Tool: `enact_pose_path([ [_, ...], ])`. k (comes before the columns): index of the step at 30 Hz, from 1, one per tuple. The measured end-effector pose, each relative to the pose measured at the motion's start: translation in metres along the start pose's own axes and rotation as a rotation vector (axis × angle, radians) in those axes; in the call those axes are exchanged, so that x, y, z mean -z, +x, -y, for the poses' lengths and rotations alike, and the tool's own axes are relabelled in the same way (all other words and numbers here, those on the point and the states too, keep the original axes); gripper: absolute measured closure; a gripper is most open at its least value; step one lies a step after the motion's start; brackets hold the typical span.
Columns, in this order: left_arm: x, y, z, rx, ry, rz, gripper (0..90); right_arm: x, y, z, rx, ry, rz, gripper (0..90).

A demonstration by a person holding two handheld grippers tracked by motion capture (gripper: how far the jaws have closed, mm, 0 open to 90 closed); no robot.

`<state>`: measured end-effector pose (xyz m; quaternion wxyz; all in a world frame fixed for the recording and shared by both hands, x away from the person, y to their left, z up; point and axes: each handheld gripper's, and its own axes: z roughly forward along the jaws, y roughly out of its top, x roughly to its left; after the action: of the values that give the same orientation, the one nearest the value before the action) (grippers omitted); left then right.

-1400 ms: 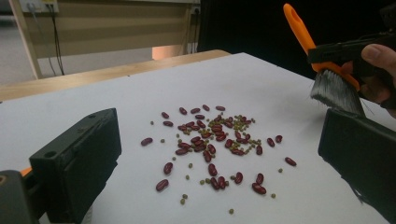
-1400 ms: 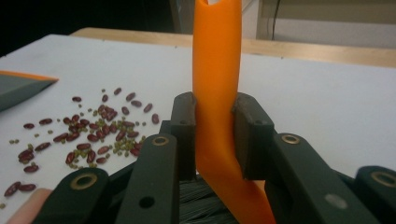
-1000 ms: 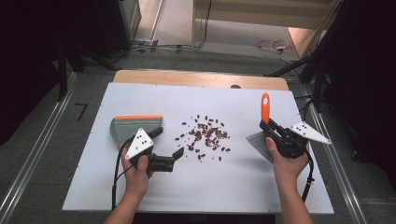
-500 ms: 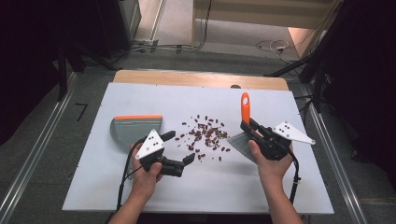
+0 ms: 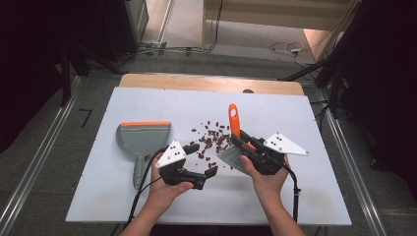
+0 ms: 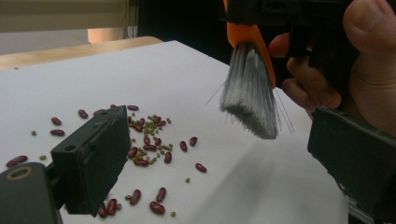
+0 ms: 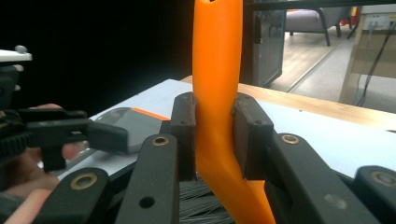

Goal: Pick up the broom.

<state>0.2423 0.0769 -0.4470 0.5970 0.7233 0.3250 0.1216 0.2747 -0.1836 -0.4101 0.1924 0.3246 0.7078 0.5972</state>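
Right gripper clamps the brush handle, frame centre, bristles just right of the beans. Left gripper spread wide, empty, lower left of beans.

A white rectangular tabletop fills the frame's centre, a pale wooden strip along its far edge. Grey floor surrounds it; black cables trail at upper centre beside dark upper corners.

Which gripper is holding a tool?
The right gripper: its jaws clamp the orange-handled brush. The left gripper is open and holds nothing, near the beans.
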Motion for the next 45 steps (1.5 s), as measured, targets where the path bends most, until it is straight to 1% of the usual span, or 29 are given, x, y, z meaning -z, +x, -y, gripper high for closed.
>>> enact_pose_path([
  [1, -0.003, -0.003, 0.0, 0.015, 0.011, 0.003, 11.3, -0.001, 0.002, 0.0, -0.002, -0.001, -0.007, 70.6],
  [3, -0.007, -0.006, 0.001, 0.025, 0.019, 0.011, 13.9, -0.003, 0.007, 0.001, 0.001, -0.003, -0.011, 70.6],
  [4, -0.008, -0.008, 0.002, 0.024, 0.015, 0.001, 15.8, -0.004, 0.01, 0.001, 0.005, -0.006, -0.018, 70.6],
  [5, -0.008, -0.01, 0.002, 0.022, 0.007, -0.014, 19.7, -0.005, 0.013, 0.001, 0.007, -0.006, -0.022, 70.7],
  [7, -0.009, -0.011, 0.003, 0.022, 0.004, -0.014, 28.6, -0.006, 0.018, 0.001, 0.012, -0.01, -0.03, 70.7],
  [9, -0.011, -0.012, 0.004, 0.02, 0.006, -0.017, 33.6, -0.007, 0.022, 0.0, 0.015, -0.015, -0.041, 70.7],
  [10, -0.013, -0.014, 0.005, 0.017, 0.025, -0.016, 35.0, -0.008, 0.024, 0.0, 0.015, -0.016, -0.047, 70.7],
  [12, -0.015, -0.015, 0.006, 0.019, 0.03, -0.011, 37.4, -0.008, 0.026, 0.0, 0.018, -0.02, -0.051, 70.7],
  [13, -0.018, -0.016, 0.007, 0.026, 0.051, -0.002, 39.0, -0.009, 0.031, 0.0, 0.022, -0.024, -0.06, 70.7],
  [14, -0.019, -0.017, 0.008, 0.025, 0.054, -0.002, 41.9, -0.009, 0.034, 0.0, 0.023, -0.026, -0.065, 70.7],
  [16, -0.02, -0.018, 0.009, 0.042, 0.054, 0.015, 49.5, -0.01, 0.037, 0.0, 0.025, -0.033, -0.068, 70.7],
  [19, -0.023, -0.018, 0.01, 0.056, 0.072, 0.066, 58.7, -0.011, 0.041, -0.001, 0.021, -0.038, -0.083, 70.7],
  [20, -0.023, -0.018, 0.01, 0.056, 0.072, 0.066, 63.0, -0.011, 0.042, -0.001, 0.02, -0.038, -0.088, 70.8],
  [21, -0.024, -0.017, 0.011, 0.062, 0.082, 0.089, 66.7, -0.011, 0.043, -0.001, 0.024, -0.04, -0.089, 70.7],
  [24, -0.023, -0.014, 0.011, 0.082, 0.072, 0.119, 79.0, -0.012, 0.044, 0.0, 0.022, -0.043, -0.093, 70.7],
  [25, -0.022, -0.013, 0.011, 0.086, 0.068, 0.128, 81.0, -0.011, 0.043, 0.0, 0.014, -0.045, -0.096, 70.7],
  [27, -0.022, -0.012, 0.011, 0.085, 0.068, 0.134, 83.8, -0.011, 0.043, -0.001, 0.004, -0.048, -0.106, 70.6],
  [30, -0.019, -0.01, 0.01, 0.092, 0.065, 0.159, 85.3, -0.011, 0.043, -0.002, 0.01, -0.047, -0.119, 70.4],
  [33, -0.016, -0.007, 0.009, 0.088, 0.068, 0.152, 85.9, -0.012, 0.043, -0.006, 0.023, -0.034, -0.137, 68.3],
  [34, -0.016, -0.007, 0.009, 0.088, 0.068, 0.152, 85.9, -0.013, 0.042, -0.008, 0.028, -0.02, -0.157, 63.2],
  [36, -0.012, -0.002, 0.008, 0.077, 0.069, 0.147, 86.1, -0.014, 0.04, -0.012, 0.039, 0.002, -0.183, 53.3],
  [37, -0.012, -0.002, 0.008, 0.077, 0.069, 0.147, 86.1, -0.014, 0.039, -0.014, 0.041, 0.012, -0.195, 50.2],
  [38, -0.009, 0.001, 0.007, 0.069, 0.07, 0.149, 86.1, -0.014, 0.037, -0.015, 0.043, 0.01, -0.208, 47.8],
  [39, -0.007, 0.002, 0.006, 0.064, 0.069, 0.153, 86.1, -0.013, 0.034, -0.016, 0.046, 0.011, -0.223, 45.8],
  [41, -0.003, 0.006, 0.004, 0.06, 0.071, 0.167, 86.1, -0.013, 0.028, -0.018, 0.054, 0.034, -0.251, 42.5],
  [42, -0.001, 0.008, 0.003, 0.06, 0.073, 0.177, 86.1, -0.012, 0.024, -0.019, 0.057, 0.037, -0.265, 42.3],
  [43, -0.001, 0.008, 0.003, 0.06, 0.073, 0.177, 86.1, -0.011, 0.02, -0.02, 0.063, 0.042, -0.279, 41.9],
  [44, 0.003, 0.011, 0.002, 0.045, 0.074, 0.187, 86.1, -0.01, 0.016, -0.021, 0.06, 0.049, -0.296, 41.0],
  [45, 0.005, 0.013, 0.001, 0.041, 0.072, 0.194, 86.1, -0.009, 0.012, -0.023, 0.057, 0.058, -0.321, 40.2],
])
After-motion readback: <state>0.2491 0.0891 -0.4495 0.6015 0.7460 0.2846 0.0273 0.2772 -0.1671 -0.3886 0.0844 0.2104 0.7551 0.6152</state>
